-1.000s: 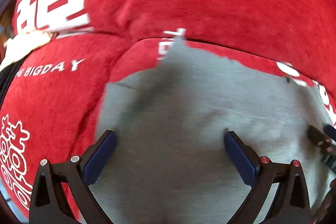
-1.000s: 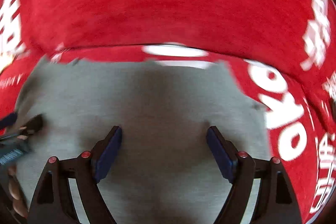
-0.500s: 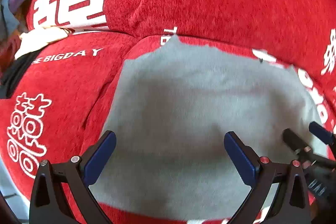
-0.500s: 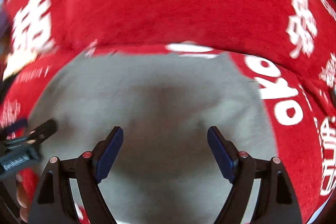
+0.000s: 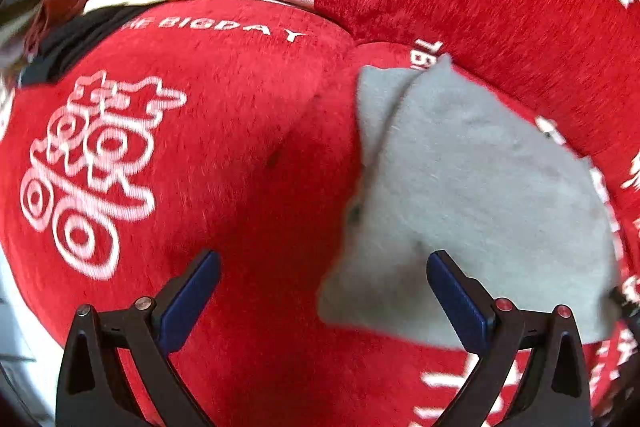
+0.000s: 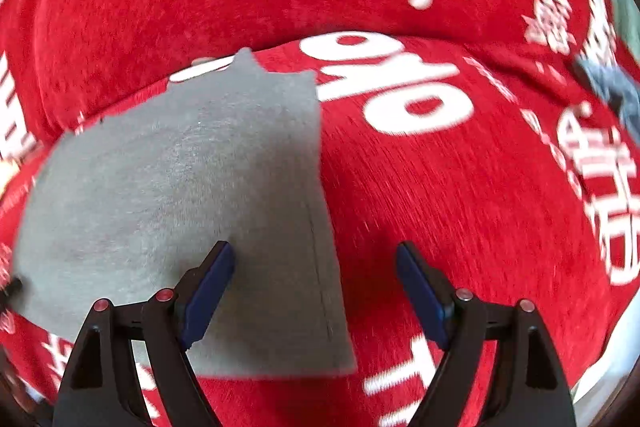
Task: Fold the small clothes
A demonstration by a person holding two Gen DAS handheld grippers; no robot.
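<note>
Now | both tools apart, empty | swung outward off grey garment (image 5: 472, 195)

Both the left gripper (image 5: 322, 291) and the right gripper (image 6: 316, 287) pointed steeply downward, their blue-padded jaws spread wide apart and gripping nothing.

both grippers have swung apart: the left gripper (image 5: 323, 291) now hangs left of the grey cloth (image 5: 472, 195), the right gripper (image 6: 316, 283) over its right edge, no longer centred above it.
</note>
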